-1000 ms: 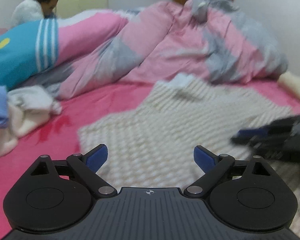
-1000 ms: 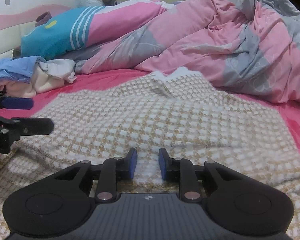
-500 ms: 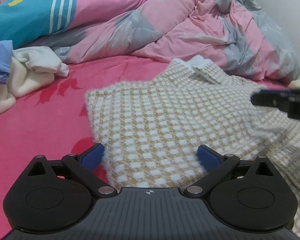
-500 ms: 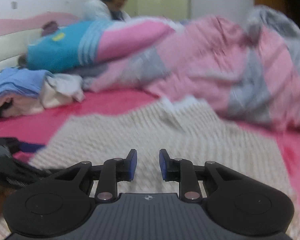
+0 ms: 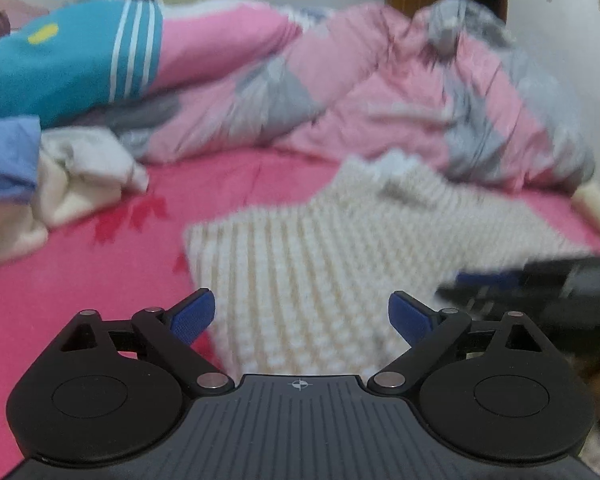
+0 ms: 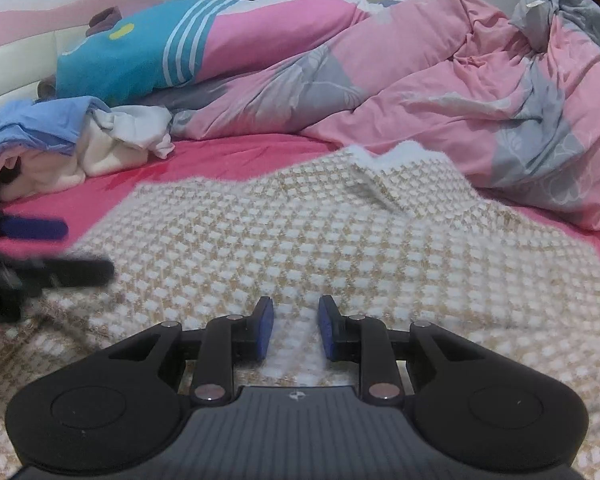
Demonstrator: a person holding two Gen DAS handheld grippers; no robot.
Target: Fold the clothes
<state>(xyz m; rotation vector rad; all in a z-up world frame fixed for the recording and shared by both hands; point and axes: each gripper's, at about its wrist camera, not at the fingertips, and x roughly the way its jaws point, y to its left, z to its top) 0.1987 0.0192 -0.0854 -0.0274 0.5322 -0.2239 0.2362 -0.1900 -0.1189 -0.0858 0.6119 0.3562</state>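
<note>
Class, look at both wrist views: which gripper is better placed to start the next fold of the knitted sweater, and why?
Probably the right gripper: its jaws sit narrowly apart around a raised ridge of the sweater. The left gripper has wide jaws, now closing, at the sweater's left edge, pressing nothing.

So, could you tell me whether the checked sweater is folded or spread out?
Spread out: the checked sweater lies mostly flat across the pink sheet.

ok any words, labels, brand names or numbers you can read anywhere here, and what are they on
No readable text in either view.
Small crosshair mark, no letters, on the right claw's dark body; the left claw body carries the same.
Yellow oval patch on the teal striped pillow: blank.
Small tag on the pink and grey quilt: too small to read.
Checked sweater: no label showing.
</note>
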